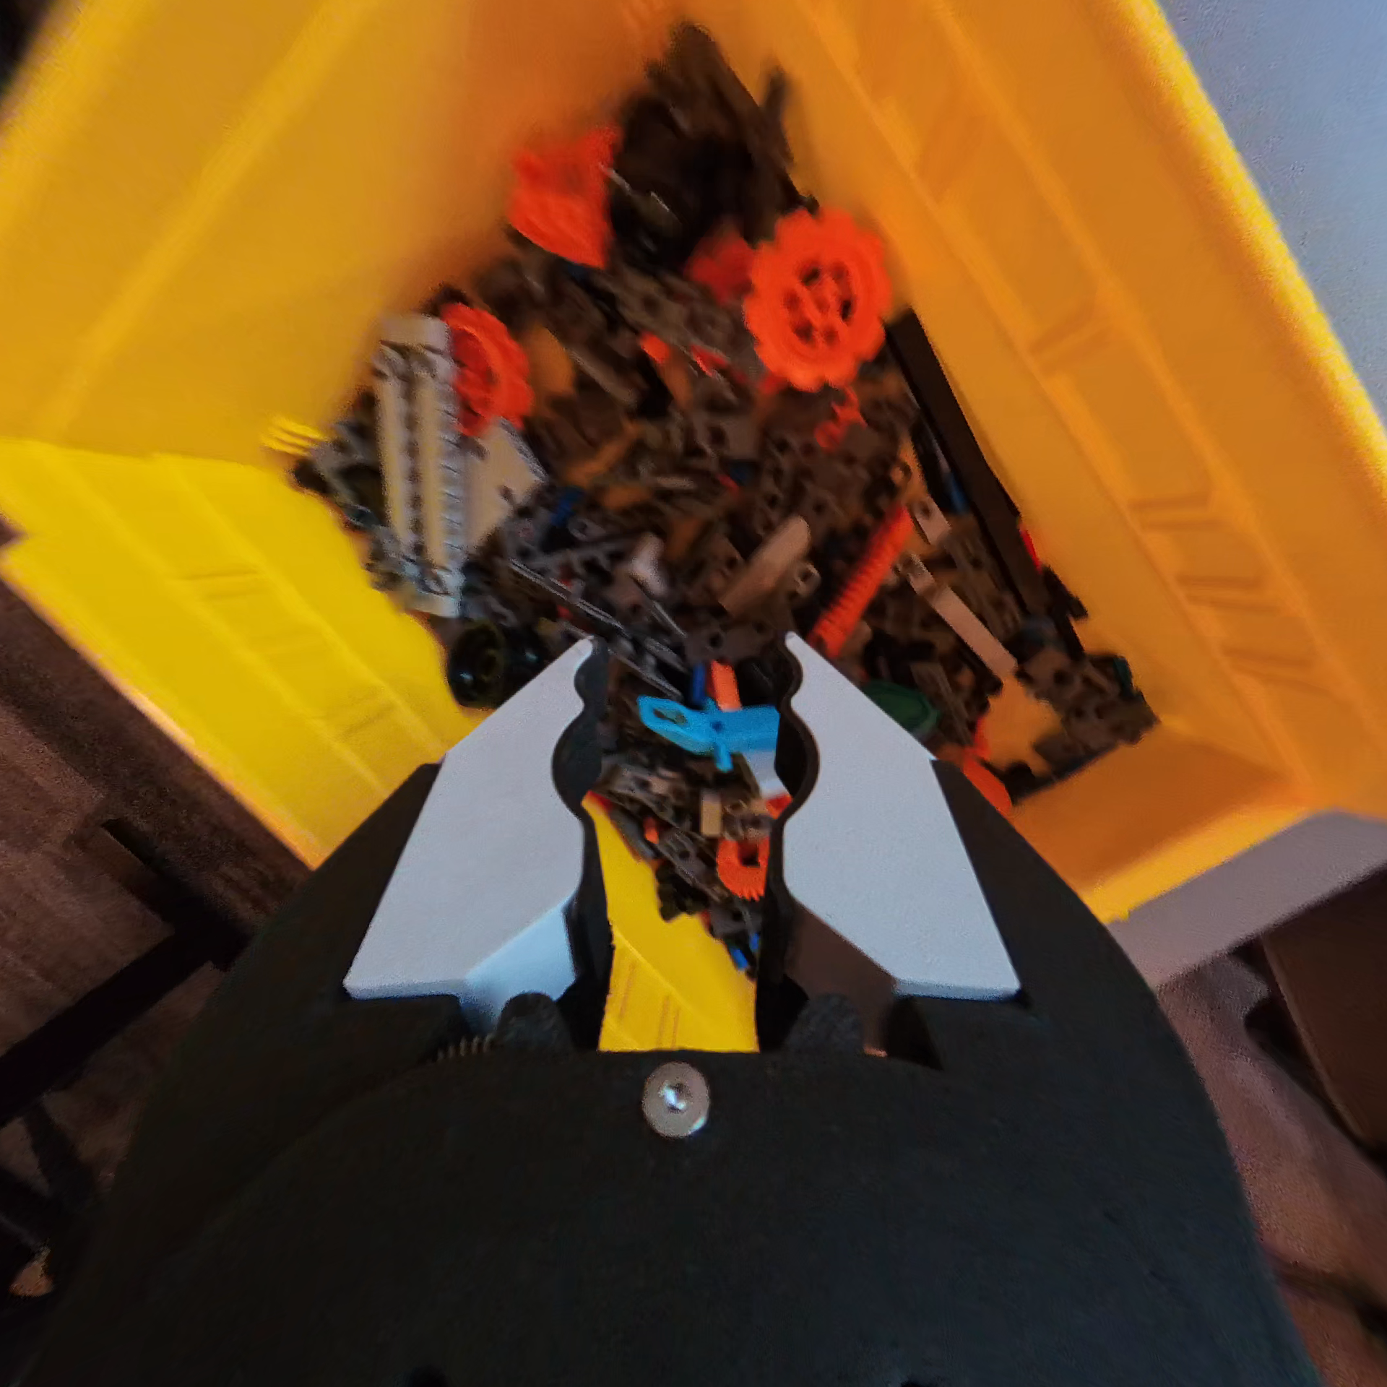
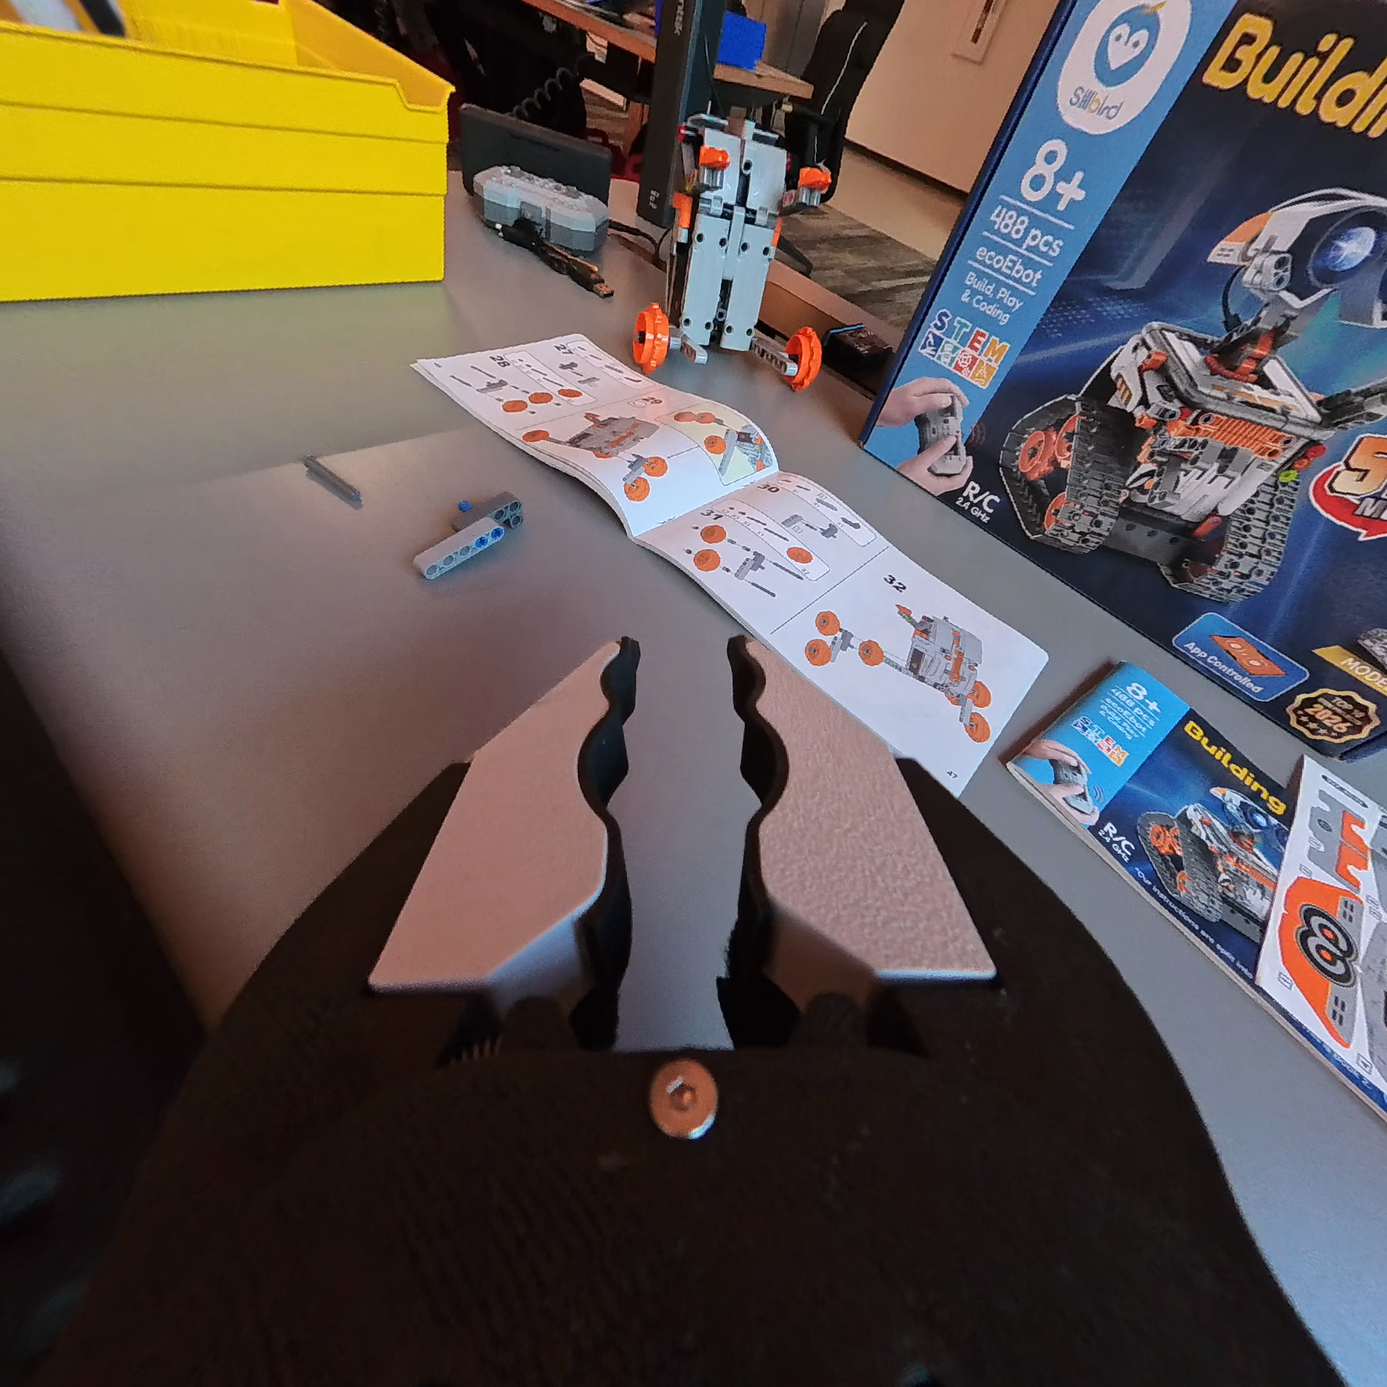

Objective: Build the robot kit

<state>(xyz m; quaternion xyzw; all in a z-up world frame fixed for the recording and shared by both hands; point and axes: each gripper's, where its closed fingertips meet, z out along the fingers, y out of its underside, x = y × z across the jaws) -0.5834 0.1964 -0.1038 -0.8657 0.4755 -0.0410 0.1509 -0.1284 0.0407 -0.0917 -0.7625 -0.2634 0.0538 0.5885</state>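
My left gripper (image 1: pixel 690 645) is open above a yellow bin (image 1: pixel 225 300) full of loose building-toy parts, mostly dark beams with orange gears (image 1: pixel 814 308). A blue part (image 1: pixel 702 724) lies in the pile between its jaws, which hold nothing. The view is blurred. My right gripper (image 2: pixel 683 645) is open and empty, low over the grey table (image 2: pixel 225 600). Ahead of it lie a small grey beam assembly with blue pins (image 2: pixel 473 537), a thin dark axle (image 2: pixel 332 480) and an open instruction booklet (image 2: pixel 720 525).
A half-built grey and orange model (image 2: pixel 724 255) stands behind the booklet, with a grey battery box (image 2: pixel 544 203) beside it. The toy's box (image 2: pixel 1201 338) stands at right, with a closed booklet (image 2: pixel 1156 810) and a sticker sheet (image 2: pixel 1336 938) in front. The yellow bin (image 2: pixel 210 165) is far left. Left tips to right tips: about 50 centimetres. The left gripper is farther from the thin dark axle (image 2: pixel 332 480), some 30 centimetres, than the right, some 20 centimetres.
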